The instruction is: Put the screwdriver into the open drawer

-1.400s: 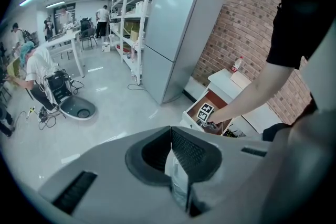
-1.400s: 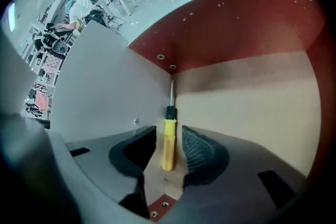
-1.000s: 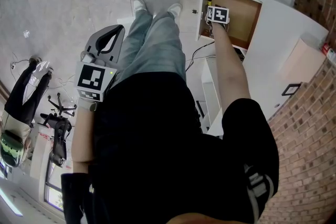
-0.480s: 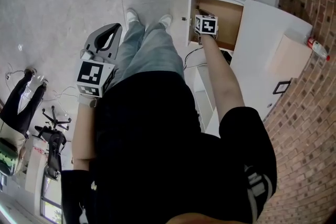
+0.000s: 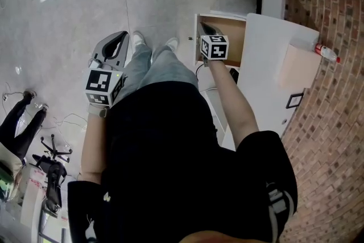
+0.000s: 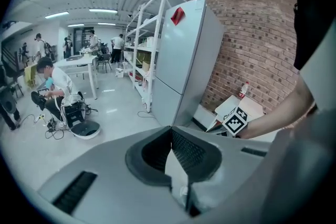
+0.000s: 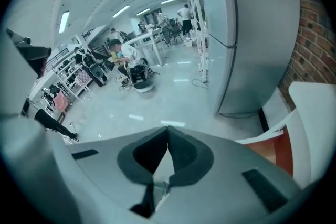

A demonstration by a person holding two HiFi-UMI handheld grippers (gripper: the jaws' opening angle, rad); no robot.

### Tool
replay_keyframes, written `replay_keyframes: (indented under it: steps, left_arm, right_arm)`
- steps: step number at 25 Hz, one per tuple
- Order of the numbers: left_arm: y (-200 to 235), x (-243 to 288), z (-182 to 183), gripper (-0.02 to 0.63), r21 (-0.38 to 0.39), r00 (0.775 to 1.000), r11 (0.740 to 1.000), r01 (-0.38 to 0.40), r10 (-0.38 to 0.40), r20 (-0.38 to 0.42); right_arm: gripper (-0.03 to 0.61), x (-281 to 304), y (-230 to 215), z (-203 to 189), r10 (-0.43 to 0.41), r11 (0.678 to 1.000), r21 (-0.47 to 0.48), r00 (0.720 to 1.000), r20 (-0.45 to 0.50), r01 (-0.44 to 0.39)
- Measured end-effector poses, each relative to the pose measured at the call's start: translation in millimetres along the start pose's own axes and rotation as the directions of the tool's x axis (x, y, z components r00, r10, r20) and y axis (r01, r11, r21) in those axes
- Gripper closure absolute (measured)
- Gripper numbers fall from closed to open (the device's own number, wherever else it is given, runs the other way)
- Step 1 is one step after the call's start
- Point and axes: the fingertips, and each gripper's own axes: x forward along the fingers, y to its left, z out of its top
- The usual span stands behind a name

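The open drawer (image 5: 234,37), wooden inside with a white front, sticks out of a white cabinet in the head view; its orange-brown inside also shows in the right gripper view (image 7: 273,149). My right gripper (image 5: 206,28) hangs over the drawer's near-left corner, its marker cube (image 5: 214,46) towards me. Its jaws are shut with nothing between them (image 7: 168,128). My left gripper (image 5: 121,36) hovers over the floor beside the person's left leg, also shut and empty (image 6: 170,127). I cannot make out the screwdriver in any view.
The white cabinet top (image 5: 267,71) carries a beige box (image 5: 297,65) and a red-capped bottle (image 5: 327,53) against a brick wall (image 5: 335,139). A cable (image 5: 200,70) lies below the drawer. A tall grey cabinet (image 6: 184,60) and people at tables stand further off.
My right gripper has lifted out of the drawer's inside to its near-left corner. The left gripper has risen a little. The head view has tilted, showing more floor.
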Motion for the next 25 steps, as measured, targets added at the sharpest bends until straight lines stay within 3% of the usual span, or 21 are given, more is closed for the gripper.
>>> replay_keyframes:
  steps: [5,9,14,25]
  left_arm:
    - [7,-14,18,0.609,-0.038,0.998,0.999,-0.009,0.011,0.056]
    - [18,-28,39,0.609,-0.05,0.991,0.999,-0.004,0.01,0.13]
    - [20,-50,75,0.609,-0.055,0.972,0.998,0.013,0.0,0.236]
    - [10,-101,124,0.609,-0.035,0.923,0.999,0.039,-0.023,0.384]
  right_arm:
    - [0.568,-48,41,55,0.043,0.997,-0.074,0.991,0.124,-0.034]
    - [0.568,-87,72,102,0.083,0.993,-0.1,0.969,0.233,-0.061]
    - [0.568,-143,104,159,0.117,0.988,-0.142,0.92,0.373,-0.068]
    - [0.568,-254,171,239,0.203,0.958,-0.284,0.803,0.56,-0.044]
